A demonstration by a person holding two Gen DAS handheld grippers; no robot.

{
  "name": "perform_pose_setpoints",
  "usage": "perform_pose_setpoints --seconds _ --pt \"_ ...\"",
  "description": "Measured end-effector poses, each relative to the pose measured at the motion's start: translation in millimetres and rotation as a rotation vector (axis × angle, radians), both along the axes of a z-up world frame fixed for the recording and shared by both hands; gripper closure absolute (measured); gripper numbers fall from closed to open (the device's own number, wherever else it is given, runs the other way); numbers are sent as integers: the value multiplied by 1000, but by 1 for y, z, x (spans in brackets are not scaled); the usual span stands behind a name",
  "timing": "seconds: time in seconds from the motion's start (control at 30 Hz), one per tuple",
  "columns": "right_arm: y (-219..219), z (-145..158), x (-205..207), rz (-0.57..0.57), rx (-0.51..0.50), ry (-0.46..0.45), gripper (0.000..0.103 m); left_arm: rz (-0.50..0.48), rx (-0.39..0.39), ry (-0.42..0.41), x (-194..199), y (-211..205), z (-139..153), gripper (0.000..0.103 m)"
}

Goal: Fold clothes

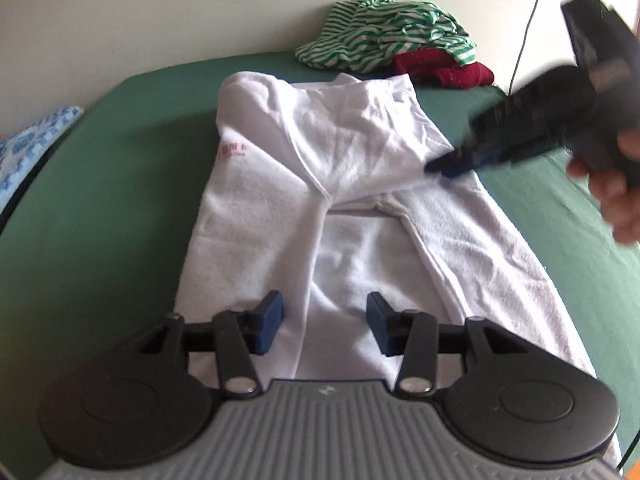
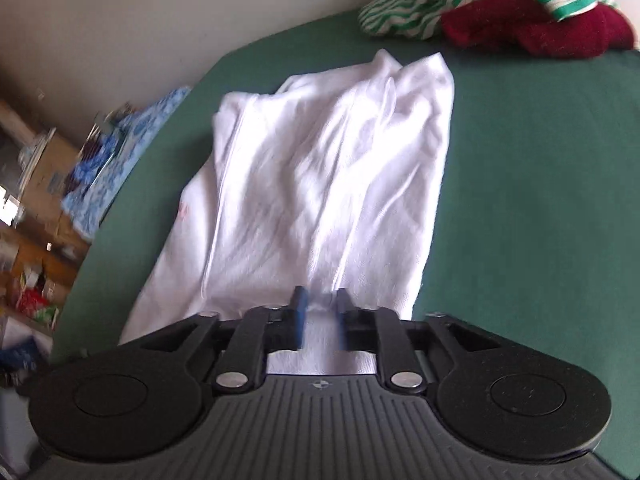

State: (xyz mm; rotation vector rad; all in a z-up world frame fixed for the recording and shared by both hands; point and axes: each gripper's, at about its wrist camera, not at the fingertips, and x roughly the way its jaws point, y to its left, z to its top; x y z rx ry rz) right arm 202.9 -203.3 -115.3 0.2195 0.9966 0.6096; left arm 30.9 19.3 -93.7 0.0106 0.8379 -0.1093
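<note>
A white shirt (image 1: 360,240) with a small red print lies on the green surface (image 1: 120,200), its far part folded over. My left gripper (image 1: 325,320) stands open low over the shirt's near end, and its blue pads do not press the cloth. My right gripper (image 1: 444,168), blurred and held by a hand (image 1: 612,192), pinches the folded flap at the shirt's right side. In the right wrist view the white shirt (image 2: 320,180) stretches away from my right gripper (image 2: 322,312), whose narrow jaws are shut on a bunch of its cloth.
A green-and-white striped garment (image 1: 384,32) lies on a dark red one (image 1: 448,70) at the far edge. A blue patterned cloth (image 1: 28,148) hangs at the left edge. A thin cable (image 1: 524,40) runs down the wall. Cluttered shelves (image 2: 28,220) stand beyond the left edge.
</note>
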Motion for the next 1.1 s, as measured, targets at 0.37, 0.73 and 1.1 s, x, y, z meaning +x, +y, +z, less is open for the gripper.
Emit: perform_pose_setpoints --seconds 0.37,0.73,1.1 --pt "47 -9 72 -136 -113 -205 83 14 -95 65 -80 25 22 48" --pt "38 11 -21 -29 -87 -33 75 61 -118 98 -180 81 28 48" --pt "77 17 -91 -27 -67 11 61 -156 -137 90 -218 112 -6 36"
